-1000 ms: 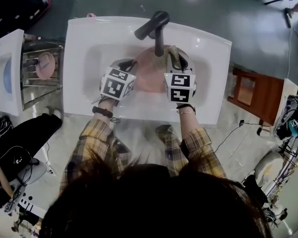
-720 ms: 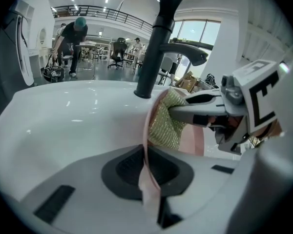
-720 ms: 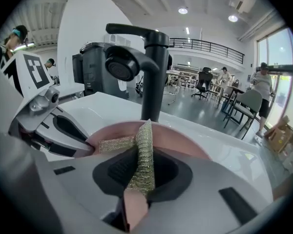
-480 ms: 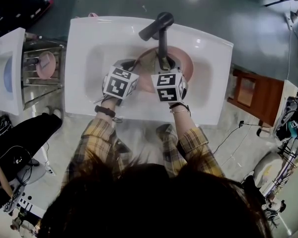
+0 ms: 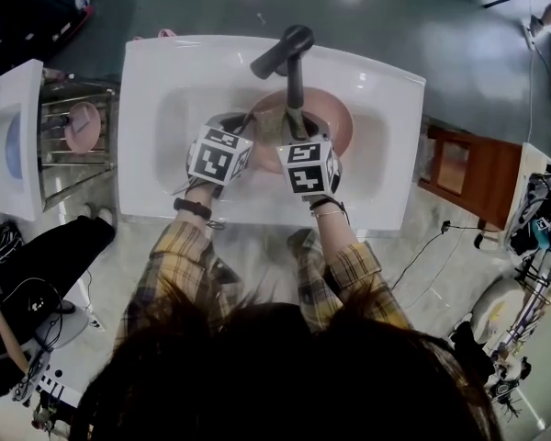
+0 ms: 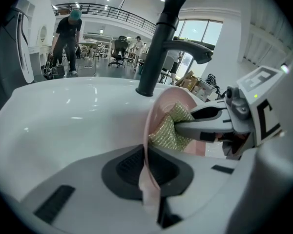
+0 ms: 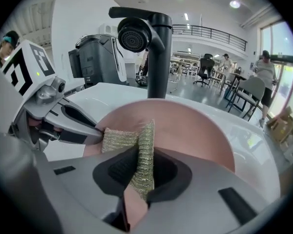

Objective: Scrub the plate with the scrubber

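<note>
1. Sink (image 5: 151, 72): white, glossy and smooth, like glazed ceramic.
2. Tap (image 5: 285, 49) at the far rim: black, smooth, with a satin sheen.
3. Plate (image 5: 335, 122): pink, smooth, with a dull sheen; it looks like plastic.
4. Scrubber (image 7: 119, 140): gold-green woven mesh, rough, glittering like metal thread.
5. Left gripper (image 6: 147, 165) and right gripper (image 7: 142, 167): matt grey plastic shells with black ribbed pads.
6. Rack (image 5: 78, 159) at left: shiny bare metal wire.
7. Chair (image 5: 473, 177) at right: brown wood with a low sheen.
8. Floor (image 5: 477, 53): grey and polished, mirroring ceiling lights.
9. Sleeves (image 5: 165, 265): soft checked cloth.
</note>
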`<act>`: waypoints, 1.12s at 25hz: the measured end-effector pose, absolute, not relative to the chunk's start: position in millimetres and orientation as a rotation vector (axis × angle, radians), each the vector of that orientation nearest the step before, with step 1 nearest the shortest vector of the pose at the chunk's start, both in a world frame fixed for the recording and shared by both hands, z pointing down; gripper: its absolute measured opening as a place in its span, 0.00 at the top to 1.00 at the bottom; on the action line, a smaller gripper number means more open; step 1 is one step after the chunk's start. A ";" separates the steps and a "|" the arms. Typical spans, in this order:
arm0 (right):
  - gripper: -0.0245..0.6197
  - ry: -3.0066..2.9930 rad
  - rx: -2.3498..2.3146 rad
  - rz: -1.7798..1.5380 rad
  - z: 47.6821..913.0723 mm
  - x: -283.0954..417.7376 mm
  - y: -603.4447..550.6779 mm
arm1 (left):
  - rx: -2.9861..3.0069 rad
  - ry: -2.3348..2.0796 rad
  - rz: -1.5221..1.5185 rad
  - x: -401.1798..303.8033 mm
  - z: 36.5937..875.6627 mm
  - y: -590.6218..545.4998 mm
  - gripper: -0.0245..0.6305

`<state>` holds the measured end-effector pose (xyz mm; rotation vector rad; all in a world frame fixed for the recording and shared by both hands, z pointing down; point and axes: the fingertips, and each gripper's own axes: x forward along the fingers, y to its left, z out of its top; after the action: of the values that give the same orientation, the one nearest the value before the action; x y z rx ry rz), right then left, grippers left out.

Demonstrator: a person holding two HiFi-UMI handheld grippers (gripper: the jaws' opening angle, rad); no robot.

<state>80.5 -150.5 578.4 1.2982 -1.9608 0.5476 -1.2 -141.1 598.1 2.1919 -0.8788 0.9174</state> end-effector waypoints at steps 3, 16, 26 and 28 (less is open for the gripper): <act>0.84 -1.932 1.264 0.611 589.5 82.3 -138.2 | 2.195 -0.871 0.915 -1.1 599.0 -141.5 0.92; 0.84 -1.795 0.915 0.488 623.7 96.3 -92.0 | 2.211 -0.843 0.978 -0.7 600.1 -144.4 0.92; 0.83 -1.711 1.031 0.374 614.4 171.8 -96.1 | 2.223 -0.822 0.985 1.4 598.2 -142.5 0.92; 0.83 -1.709 1.061 0.362 608.8 179.8 -102.5 | 2.226 -0.819 0.991 1.7 597.7 -142.0 0.92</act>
<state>179.8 -102.5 608.8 1.0611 -1.7090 0.3615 1.7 -142.0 597.7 2.2261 -0.8192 0.9914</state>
